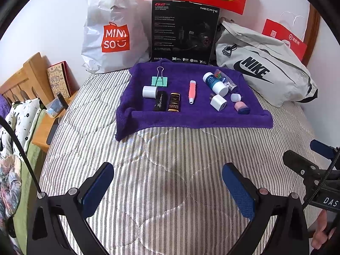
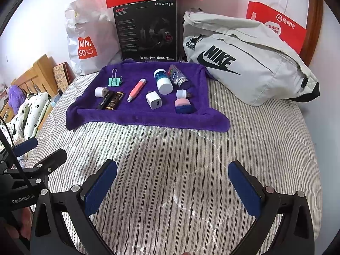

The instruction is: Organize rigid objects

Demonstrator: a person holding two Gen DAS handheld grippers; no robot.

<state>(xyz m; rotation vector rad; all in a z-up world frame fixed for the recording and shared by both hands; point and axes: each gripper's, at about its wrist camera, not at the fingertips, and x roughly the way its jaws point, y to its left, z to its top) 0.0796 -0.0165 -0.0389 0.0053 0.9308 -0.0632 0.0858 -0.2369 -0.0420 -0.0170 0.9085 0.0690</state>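
A purple towel (image 1: 191, 119) (image 2: 136, 118) lies on the striped bed and carries several small objects: a green binder clip (image 1: 159, 80) (image 2: 115, 81), a white cylinder (image 1: 149, 91) (image 2: 101, 92), two dark tubes (image 1: 174, 102) (image 2: 111, 100), a pink pen (image 1: 192, 91) (image 2: 136, 89), a white charger cube (image 1: 218, 102) (image 2: 153, 100), a blue-and-white bottle (image 1: 214, 83) (image 2: 163, 81), a clear bottle (image 2: 177, 75), a small white plug (image 2: 183, 93) and a pink-and-blue eraser (image 1: 241, 108) (image 2: 183, 105). My left gripper (image 1: 167, 189) and right gripper (image 2: 173, 188) are open and empty, above the bedspread well short of the towel.
Behind the towel stand a white Miniso bag (image 1: 112, 34), a black headset box (image 1: 182, 31) and a grey Nike bag (image 1: 261, 68) (image 2: 244, 61). Red paper bags (image 2: 278, 25) lean on the wall. A wooden headboard (image 1: 25, 78) and pillows lie left.
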